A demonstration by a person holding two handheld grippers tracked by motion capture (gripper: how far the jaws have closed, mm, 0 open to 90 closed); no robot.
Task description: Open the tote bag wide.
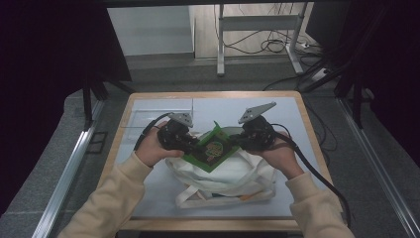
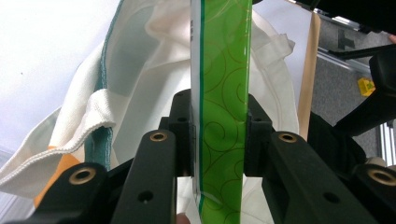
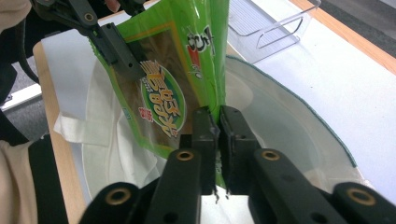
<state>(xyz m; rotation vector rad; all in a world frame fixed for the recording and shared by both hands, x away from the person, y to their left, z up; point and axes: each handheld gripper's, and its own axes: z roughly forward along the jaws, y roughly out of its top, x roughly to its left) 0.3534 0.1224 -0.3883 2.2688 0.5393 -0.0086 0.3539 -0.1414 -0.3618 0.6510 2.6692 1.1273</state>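
Lying near the table's front edge, the white cloth bag (image 1: 225,178) sits open. Just above it, the green snack packet (image 1: 212,148) hangs between both tools: the left gripper (image 2: 218,140) pinches one side, the right gripper (image 3: 219,128) pinches its edge.

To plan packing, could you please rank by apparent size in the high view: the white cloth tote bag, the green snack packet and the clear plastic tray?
1. White cloth tote bag, clearly largest.
2. Clear plastic tray and green snack packet look about alike; the tray's edges are faint, so I would not rank them.
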